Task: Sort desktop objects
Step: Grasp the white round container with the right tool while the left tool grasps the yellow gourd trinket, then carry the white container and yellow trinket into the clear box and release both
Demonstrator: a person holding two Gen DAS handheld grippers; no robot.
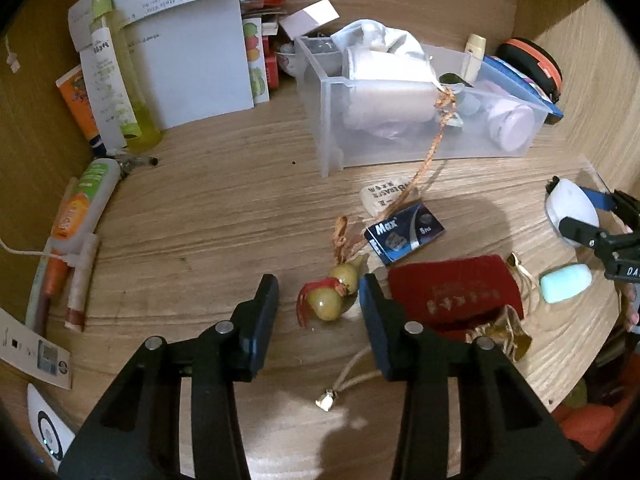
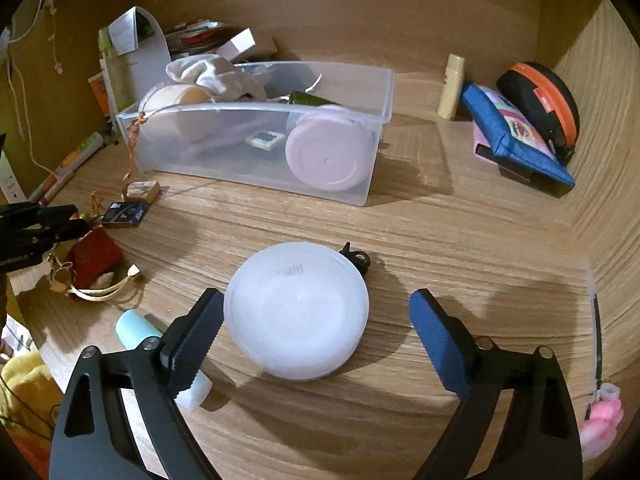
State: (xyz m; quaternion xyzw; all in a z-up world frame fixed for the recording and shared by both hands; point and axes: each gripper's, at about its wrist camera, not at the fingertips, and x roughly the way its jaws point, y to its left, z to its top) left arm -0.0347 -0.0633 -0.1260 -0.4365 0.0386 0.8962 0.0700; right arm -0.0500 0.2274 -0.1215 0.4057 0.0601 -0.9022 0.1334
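Left wrist view showed the left gripper (image 1: pixel 319 300) spread apart around a small green gourd-shaped charm (image 1: pixel 334 294) lying on the wooden counter (image 1: pixel 208 216), its long axis pointing up-right; the right gripper (image 2: pixel 316 316) gaped around a round white plastic lid (image 2: pixel 296 312).

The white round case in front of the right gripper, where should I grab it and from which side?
Grip the white round case across its width, by the rim. It lies flat on the desk, so come in low from the near side, as the right gripper already points. Its fingers stand open, one on either side. Stay clear of the black clasp at the far edge.
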